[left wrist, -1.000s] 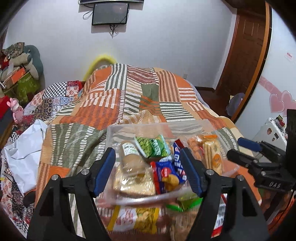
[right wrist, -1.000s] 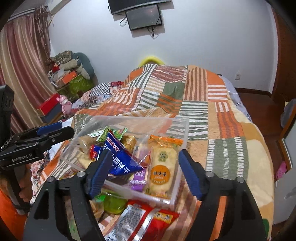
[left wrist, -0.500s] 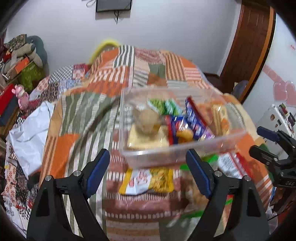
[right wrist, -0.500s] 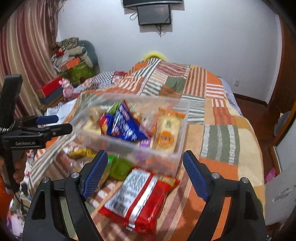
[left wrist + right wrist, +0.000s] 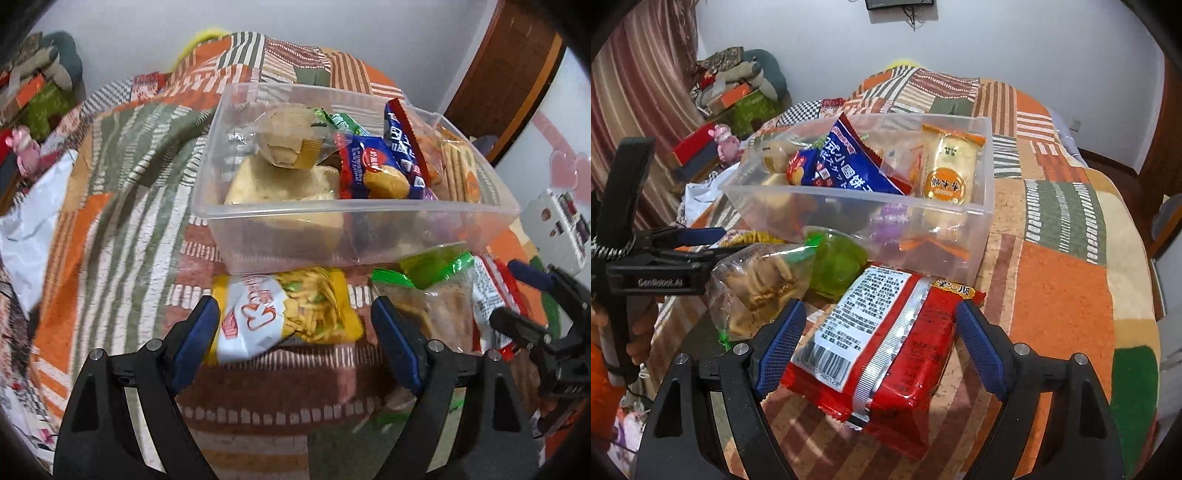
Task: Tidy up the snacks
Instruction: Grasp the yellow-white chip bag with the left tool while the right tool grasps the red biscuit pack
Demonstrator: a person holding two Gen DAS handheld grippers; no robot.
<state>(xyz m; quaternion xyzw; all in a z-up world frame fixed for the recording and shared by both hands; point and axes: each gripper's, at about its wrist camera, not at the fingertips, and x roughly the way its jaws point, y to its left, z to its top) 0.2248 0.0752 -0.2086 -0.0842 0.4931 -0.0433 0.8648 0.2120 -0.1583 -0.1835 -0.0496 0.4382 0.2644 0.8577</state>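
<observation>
Clear plastic bin (image 5: 354,236) sits on quilted bed (image 5: 1067,295), long axis crosswise, filled with snack packs. Three packs lie loose before it: yellow pack (image 5: 284,314), clear cookie bag (image 5: 764,284), red pack (image 5: 882,350). Left gripper (image 5: 295,332) fingers spread around yellow pack; right gripper (image 5: 879,347) fingers spread astride red pack, its long axis pointing toward bin. Open quilt right of bin.

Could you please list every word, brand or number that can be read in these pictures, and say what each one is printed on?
"GenRobot.AI": side of the left gripper.
"小圆饼": blue biscuit packet in the clear box.
Red packet: back print and barcode digits too small to read.
Yellow noodle packet: red lettering, unreadable.
Orange-labelled cracker pack: characters blurred.
</observation>
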